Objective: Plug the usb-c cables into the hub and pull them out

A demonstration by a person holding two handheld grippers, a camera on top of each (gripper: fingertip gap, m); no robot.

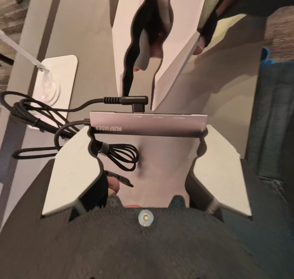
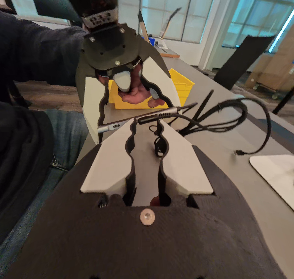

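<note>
My left gripper [image 1: 147, 133] is shut on the grey hub [image 1: 148, 123], one fingertip on each short end, holding it level over the table edge. A black right-angle usb-c plug [image 1: 136, 100] sits in a port on the hub's far long side. My right gripper [image 1: 138, 101] comes in from the opposite side, fingertips narrow and close against both ends of that plug. In the right wrist view my right gripper [image 2: 147, 121] pinches the plug [image 2: 148, 119], with the hub [image 2: 111, 126] and the left gripper [image 2: 136, 112] beyond it. A second strapped black cable [image 1: 117, 157] lies loose, its free plug [image 1: 125, 181] on the table.
A white pad [image 1: 58, 87] lies on the grey table, also in the right wrist view [image 2: 273, 172]. A bundle of black cables [image 2: 222, 117] trails right, with a loose connector [image 2: 238, 152]. A yellow bin [image 2: 183, 87] stands behind. The person's jeans [image 2: 66, 136] are at the table edge. Only a small space, under 4 cm, lies between the two pairs of fingers.
</note>
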